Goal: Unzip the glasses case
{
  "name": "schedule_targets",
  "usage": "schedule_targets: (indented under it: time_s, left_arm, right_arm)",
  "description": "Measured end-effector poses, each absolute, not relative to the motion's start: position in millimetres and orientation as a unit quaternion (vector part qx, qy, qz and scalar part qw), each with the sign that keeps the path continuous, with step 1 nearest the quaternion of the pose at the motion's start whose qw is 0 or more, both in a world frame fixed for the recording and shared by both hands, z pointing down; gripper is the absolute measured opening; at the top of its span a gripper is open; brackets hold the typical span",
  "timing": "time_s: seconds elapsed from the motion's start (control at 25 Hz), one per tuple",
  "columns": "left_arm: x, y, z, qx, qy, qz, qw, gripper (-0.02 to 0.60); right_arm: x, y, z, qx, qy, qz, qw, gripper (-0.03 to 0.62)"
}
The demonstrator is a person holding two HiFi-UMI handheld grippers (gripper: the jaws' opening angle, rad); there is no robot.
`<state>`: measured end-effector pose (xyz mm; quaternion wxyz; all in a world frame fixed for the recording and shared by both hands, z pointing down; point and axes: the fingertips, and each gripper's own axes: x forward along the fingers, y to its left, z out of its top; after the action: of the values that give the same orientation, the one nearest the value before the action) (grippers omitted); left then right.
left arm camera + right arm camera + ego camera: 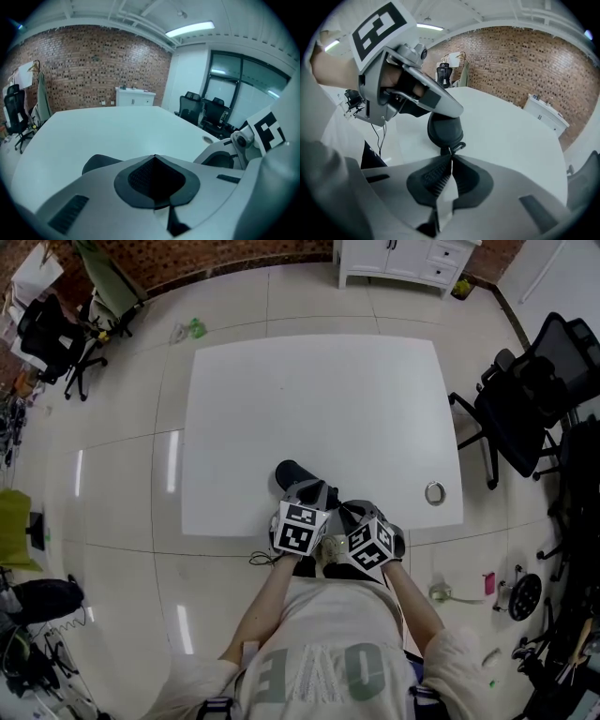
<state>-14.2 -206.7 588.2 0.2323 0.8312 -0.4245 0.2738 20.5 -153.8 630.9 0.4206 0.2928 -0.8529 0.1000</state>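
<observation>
Right now the glasses case [291,473] lies at the near edge of the table [375,409]. The right gripper [451,158] is pinched tight on the zip pull [457,146] at the case's end. The left gripper [154,158], jaws together, lies over the case.

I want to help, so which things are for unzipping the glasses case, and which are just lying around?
For the job:
glasses case
zipper pull
left gripper, holding the case
right gripper, pinching the pull

Just lying about:
round ring
black office chair
white cabinet
</observation>
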Motion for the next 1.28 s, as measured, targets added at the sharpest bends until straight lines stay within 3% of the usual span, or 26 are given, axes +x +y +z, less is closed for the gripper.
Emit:
schedule_targets:
  time_s: [0.52, 0.76, 0.96, 1.12, 1.28]
  left_arm:
    - [-14, -208, 588, 0.832, -0.419, 0.270, 0.243, 0.000]
    - [-12, -213, 590, 0.829, -0.429, 0.261, 0.247, 0.000]
    - [-22, -223, 574, 0.823, -0.454, 0.165, 0.299, 0.000]
    - [-58, -239, 508, 0.834, -0.509, 0.024, 0.211, 0.000]
    - [-102, -237, 468, 0.794, -0.569, -0.113, 0.183, 0.000]
  right_arm:
    - [15, -200, 632, 0.258, -0.857, 0.049, 0.444, 0.002]
    - [20, -207, 627, 0.294, -0.864, 0.063, 0.405, 0.003]
    - [47, -229, 583, 0.432, -0.848, 0.097, 0.290, 0.003]
    - [70, -238, 532, 0.487, -0.840, 0.184, 0.155, 0.002]
    - [92, -232, 492, 0.515, -0.814, 0.270, 0.005, 0.002]
